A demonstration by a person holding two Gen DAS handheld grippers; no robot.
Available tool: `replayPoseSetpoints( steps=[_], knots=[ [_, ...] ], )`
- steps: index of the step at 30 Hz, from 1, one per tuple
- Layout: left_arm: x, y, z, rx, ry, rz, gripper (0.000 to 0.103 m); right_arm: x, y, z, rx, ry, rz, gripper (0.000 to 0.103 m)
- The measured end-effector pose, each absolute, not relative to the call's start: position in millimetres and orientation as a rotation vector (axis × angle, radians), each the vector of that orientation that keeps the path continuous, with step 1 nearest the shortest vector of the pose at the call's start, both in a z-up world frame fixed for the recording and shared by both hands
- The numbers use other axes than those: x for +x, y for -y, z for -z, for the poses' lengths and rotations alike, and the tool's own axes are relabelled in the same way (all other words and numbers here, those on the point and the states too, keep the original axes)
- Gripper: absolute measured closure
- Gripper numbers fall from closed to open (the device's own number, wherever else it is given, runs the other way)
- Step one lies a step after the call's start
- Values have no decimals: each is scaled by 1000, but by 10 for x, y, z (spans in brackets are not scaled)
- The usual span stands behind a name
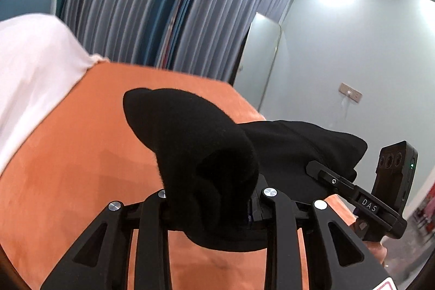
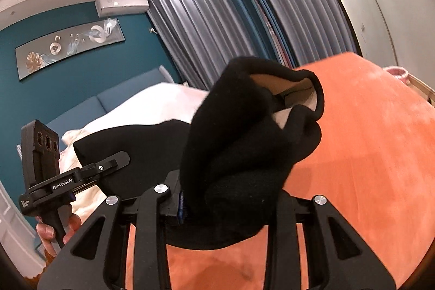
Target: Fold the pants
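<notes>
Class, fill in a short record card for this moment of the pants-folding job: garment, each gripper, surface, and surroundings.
garment: black pants, lifted above the bed, bunched at both gripped spots
left gripper: shut on the pants
right gripper: shut on the pants
surface: orange blanket on the bed
also on bed: white sheet
background: grey curtains, teal wall with picture

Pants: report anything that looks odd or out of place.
Nothing looks damaged. The black pants hang bunched between the left gripper and right gripper, lifted off the orange bedspread. Pale lining shows at one opening, in the right wrist view.
</notes>
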State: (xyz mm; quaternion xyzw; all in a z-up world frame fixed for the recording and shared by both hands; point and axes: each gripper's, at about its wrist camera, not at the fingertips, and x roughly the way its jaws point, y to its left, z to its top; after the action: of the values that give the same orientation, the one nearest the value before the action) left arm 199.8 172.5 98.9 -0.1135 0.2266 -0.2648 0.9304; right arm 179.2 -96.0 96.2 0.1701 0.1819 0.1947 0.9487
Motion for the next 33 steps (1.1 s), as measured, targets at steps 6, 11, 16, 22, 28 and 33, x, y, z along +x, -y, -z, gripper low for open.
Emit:
replayPoseSetpoints(
  steps=[6, 11, 16, 22, 28, 33],
  knots=[
    [3087, -1591, -155, -253, -531, 521, 71, 2930, 1287, -171, 443, -444, -408, 71],
    [3740, -1679, 1379, -418, -848, 464, 48, 3562, 1517, 1238, 566, -791, -305, 51],
    [3584, -2068, 1163, -470, -723, 358, 24, 3265, 1901, 993, 617, -668, -168, 13],
    [3239, -2397, 553, -526, -564, 298, 26, 2690, 2129, 398, 580, -447, -78, 95],
    [3641, -1677, 386, -411, -648, 416, 18, 3254, 1316, 183, 364, -522, -203, 95],
    [3654, -1463, 1064, -245, -667, 340, 17, 3465, 1523, 1008, 515, -654, -186, 103]
  ],
)
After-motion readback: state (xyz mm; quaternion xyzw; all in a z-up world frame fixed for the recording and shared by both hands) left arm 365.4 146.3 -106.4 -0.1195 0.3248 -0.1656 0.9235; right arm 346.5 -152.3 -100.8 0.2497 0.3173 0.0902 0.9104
